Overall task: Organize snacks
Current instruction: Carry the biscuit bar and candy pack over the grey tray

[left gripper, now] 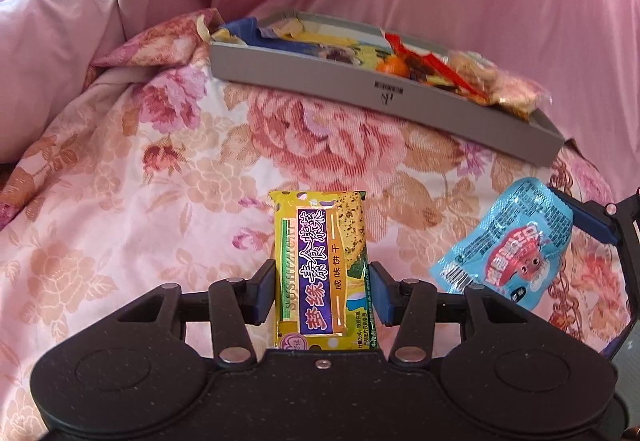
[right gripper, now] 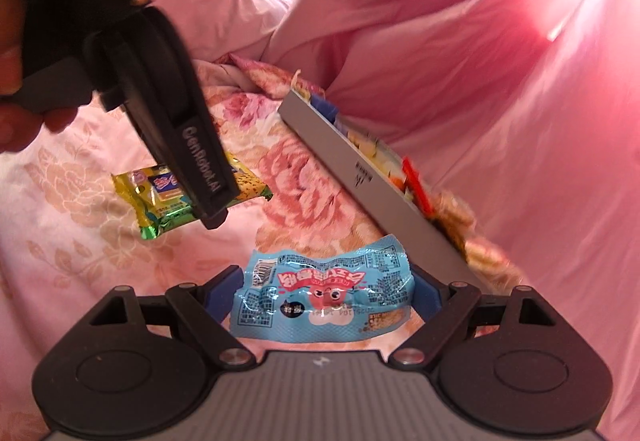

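With each gripper pinching a slippery packet over the floral bedspread [left gripper: 160, 169] near the tray's [left gripper: 360, 89] front wall, the left gripper [left gripper: 322, 291] on the yellow biscuit pack [left gripper: 320, 265], the right gripper [right gripper: 324, 291] on the blue snack pouch [right gripper: 324, 293], either wrapper could slide free, or snag the snacks already heaped inside

Left gripper [left gripper: 323, 287] — black speckled body w/ two round caps near the camera, black linkage arms w/ silver rivets, one silver screw at centre, dark blue pads on the fingers [left gripper: 380, 293]. Seen from the right wrist its black side bears white "GenRobot.AI" lettering.

Right gripper [right gripper: 324, 291] — same black linkages and round caps, silver rivets, blue pads, but a ribbed grey centre plate w/ small white logo.

Hand [right gripper: 16, 89] at far left — no sleeve discernible.
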Tool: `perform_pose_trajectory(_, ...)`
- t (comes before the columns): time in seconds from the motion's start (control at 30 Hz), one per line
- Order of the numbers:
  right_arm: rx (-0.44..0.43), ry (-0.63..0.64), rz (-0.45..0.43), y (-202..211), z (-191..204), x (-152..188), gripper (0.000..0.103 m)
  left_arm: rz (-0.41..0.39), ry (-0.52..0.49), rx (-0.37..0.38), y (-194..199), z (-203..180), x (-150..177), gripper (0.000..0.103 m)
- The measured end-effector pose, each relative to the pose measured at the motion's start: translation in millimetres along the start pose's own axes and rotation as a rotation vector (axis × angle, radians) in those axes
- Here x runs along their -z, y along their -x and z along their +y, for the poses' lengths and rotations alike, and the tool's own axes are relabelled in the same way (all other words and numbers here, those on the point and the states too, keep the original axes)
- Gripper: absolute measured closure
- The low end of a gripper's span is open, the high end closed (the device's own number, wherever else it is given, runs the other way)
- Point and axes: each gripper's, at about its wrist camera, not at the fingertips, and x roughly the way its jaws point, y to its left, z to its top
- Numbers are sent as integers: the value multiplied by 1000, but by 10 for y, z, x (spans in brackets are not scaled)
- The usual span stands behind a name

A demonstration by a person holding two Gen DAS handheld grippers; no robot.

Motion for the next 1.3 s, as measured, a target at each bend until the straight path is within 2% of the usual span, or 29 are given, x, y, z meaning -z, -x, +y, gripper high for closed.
perform_pose_trajectory(0.23,15,56,-43,37,60,-36,14,-18,5,1,47,1,-30,53)
perform_pose_trajectory(0.63,70,4,-105,86,-88,-107,14,-72,21,-2,118,3,-216,53)
perform_pose_trajectory(0.97,149,-34,-179,130,-326,-229,14,-147,22,-5,162,-93,-717,53)
perform_pose_trajectory(1.13,186,-78,-223,79,-559,-347,14,-175,19,-1,56,-223,-1106,53)
perform_pose_trajectory(1.3,245,-125,-247,-148,-851,-390,14,-192,35,1,-147,-358,-1493,53)
